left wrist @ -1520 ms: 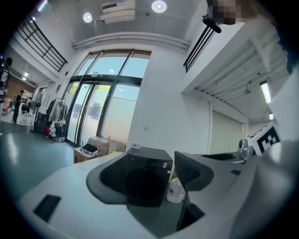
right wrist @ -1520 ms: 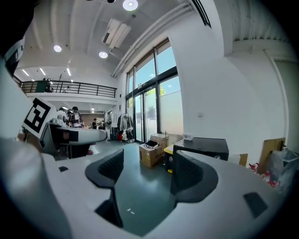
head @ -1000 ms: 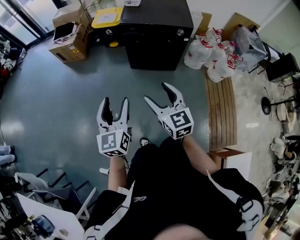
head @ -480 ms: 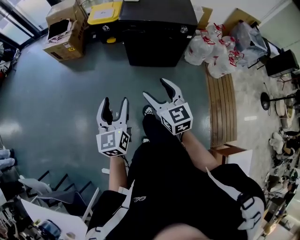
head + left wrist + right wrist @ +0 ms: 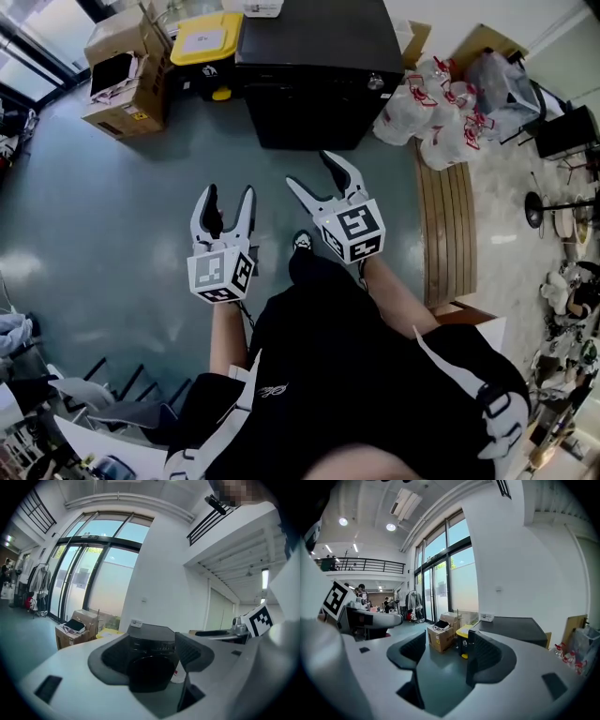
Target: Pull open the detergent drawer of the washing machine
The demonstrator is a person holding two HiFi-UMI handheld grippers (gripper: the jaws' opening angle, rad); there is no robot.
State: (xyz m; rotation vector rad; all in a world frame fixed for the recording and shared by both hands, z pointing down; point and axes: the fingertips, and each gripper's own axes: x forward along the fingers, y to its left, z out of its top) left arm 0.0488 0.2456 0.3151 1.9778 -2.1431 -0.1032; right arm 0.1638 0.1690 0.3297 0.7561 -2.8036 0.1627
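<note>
Person faces a black washing machine (image 5: 309,75), left gripper (image 5: 227,195) and right gripper (image 5: 307,169) held out well short of it, jaws wide and empty, likely readying to reach its drawer

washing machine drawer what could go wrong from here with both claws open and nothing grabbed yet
The right claw points past the washing machine at the cardboard box, so it may miss the drawer, which is too small to make out here. The left claw frames the machine better. The plastic bags and wooden bench beside the machine could catch a foot or elbow.
</note>
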